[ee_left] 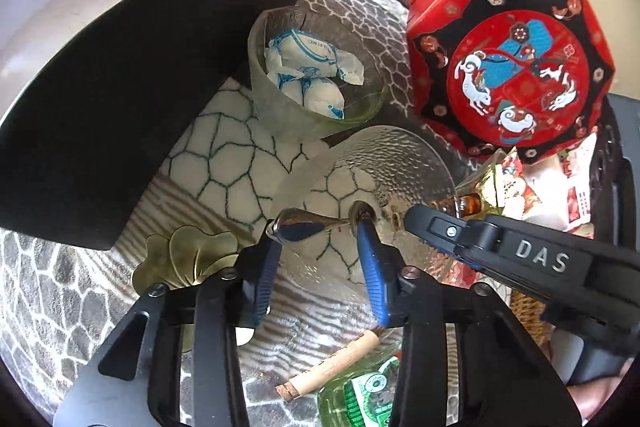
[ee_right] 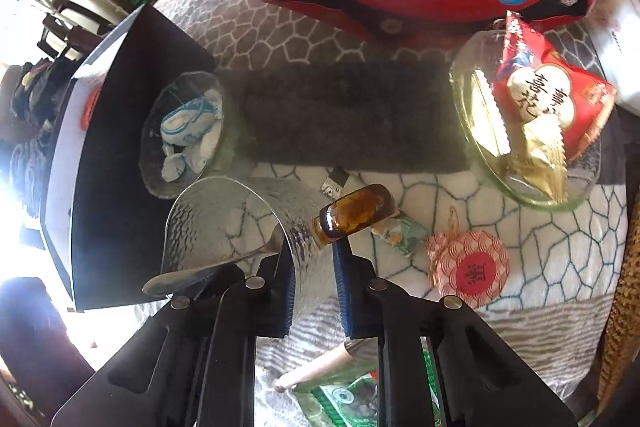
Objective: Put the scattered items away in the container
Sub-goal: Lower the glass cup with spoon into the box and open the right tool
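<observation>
My left fingers (ee_left: 318,227) are drawn in on the spoon (ee_left: 300,225). It lies crosswise between them, bowl against one pad and the far end of the handle against the other, so I am pinching it end to end along its long axis rather than across the stem. I judge that a slippery hold.

My right fingers (ee_right: 316,251) stand close together on the neck of the amber bottle (ee_right: 356,213), whose body tilts up and away from the tips.

Both things sit just above the patterned cloth (ee_left: 224,163), right beside the hammered glass (ee_right: 224,227) that lies on its side there.

The coming move turns on the black box (ee_left: 120,87), which I take to be the container. From the left wrist it rises up and to the left of the spoon, its open white inside beyond the dark wall. The left hand looks nearer to it; the right would have to cross over the glass.

Several things are hard to make out:
- The glass bends the spoon's outline and covers one right fingertip, so I cannot be sure that pad presses the bottle.
- My left fingers do not show in the right wrist view, where glare washes out the left edge.
- A cork (ee_left: 332,367) and a green bottle (ee_left: 368,391) are partly cut off behind the finger mounts.
</observation>
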`<state>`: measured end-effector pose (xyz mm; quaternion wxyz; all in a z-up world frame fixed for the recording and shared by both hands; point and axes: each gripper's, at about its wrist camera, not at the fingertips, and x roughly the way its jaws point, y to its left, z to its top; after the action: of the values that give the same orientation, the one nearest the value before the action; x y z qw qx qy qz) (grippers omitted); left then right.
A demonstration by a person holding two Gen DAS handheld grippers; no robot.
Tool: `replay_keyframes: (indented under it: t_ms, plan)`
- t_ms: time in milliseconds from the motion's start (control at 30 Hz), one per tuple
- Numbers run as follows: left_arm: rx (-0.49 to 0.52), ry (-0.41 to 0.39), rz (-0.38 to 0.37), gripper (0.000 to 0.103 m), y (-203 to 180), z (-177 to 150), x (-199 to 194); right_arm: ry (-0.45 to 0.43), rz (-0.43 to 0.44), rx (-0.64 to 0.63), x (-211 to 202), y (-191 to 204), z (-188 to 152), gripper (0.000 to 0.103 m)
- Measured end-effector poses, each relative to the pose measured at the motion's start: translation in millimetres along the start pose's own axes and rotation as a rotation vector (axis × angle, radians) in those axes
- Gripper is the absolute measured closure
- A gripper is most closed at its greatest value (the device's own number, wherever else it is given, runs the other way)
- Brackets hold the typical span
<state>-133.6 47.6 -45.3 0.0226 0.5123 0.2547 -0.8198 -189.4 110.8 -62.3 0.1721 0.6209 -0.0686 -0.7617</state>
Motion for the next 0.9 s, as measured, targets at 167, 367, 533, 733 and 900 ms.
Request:
replay_keyframes:
  t_ms: [167, 367, 533, 733, 900]
  plan:
    - [0.057, 0.001, -0.014, 0.073, -7, -4, -14, -0.047, -0.006, -0.014, -19, 0, -15, 0.087]
    - [0.128, -0.043, -0.058, 0.073, -29, 1, -60, -0.107, 0.03, -0.027, -72, 3, -25, 0.088]
    - [0.159, -0.115, -0.105, 0.074, -41, 18, -118, -0.19, 0.002, -0.078, -131, 35, -26, 0.087]
    - [0.167, -0.172, -0.11, 0.074, -17, 55, -180, -0.254, -0.003, -0.155, -177, 107, -25, 0.087]
    - [0.16, -0.153, -0.05, 0.073, 33, 96, -204, -0.22, 0.037, -0.186, -163, 172, -15, 0.088]
